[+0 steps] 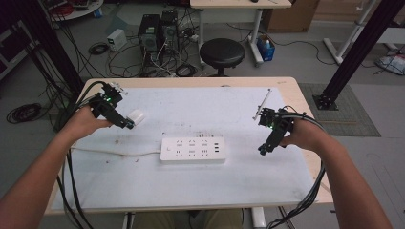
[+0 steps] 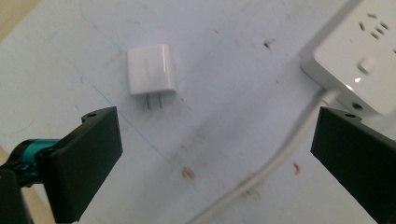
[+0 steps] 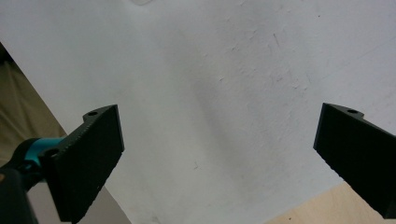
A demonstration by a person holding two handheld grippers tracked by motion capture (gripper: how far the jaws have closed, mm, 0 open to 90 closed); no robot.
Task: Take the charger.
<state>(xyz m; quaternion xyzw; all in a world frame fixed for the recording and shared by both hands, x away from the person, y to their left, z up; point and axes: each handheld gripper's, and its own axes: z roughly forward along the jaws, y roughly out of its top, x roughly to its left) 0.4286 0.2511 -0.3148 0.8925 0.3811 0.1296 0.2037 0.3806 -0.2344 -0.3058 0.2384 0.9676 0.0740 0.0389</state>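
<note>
Both grippers held apart over the white surface (image 1: 200,183), nothing clamped.
Power strip (image 1: 193,150) sits mid-surface; charger plug (image 2: 152,70) lies left of it, just ahead of the left gripper (image 2: 212,154), jaws wide. Right gripper (image 3: 215,154) hovers right of the strip, jaws wide.

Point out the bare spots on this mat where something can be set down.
Free: the near strip of the white mat in front of the power strip, and the far stretch behind it. Also between the strip and the right gripper. Crowded: the left, with the charger plug, left gripper and cord.
</note>
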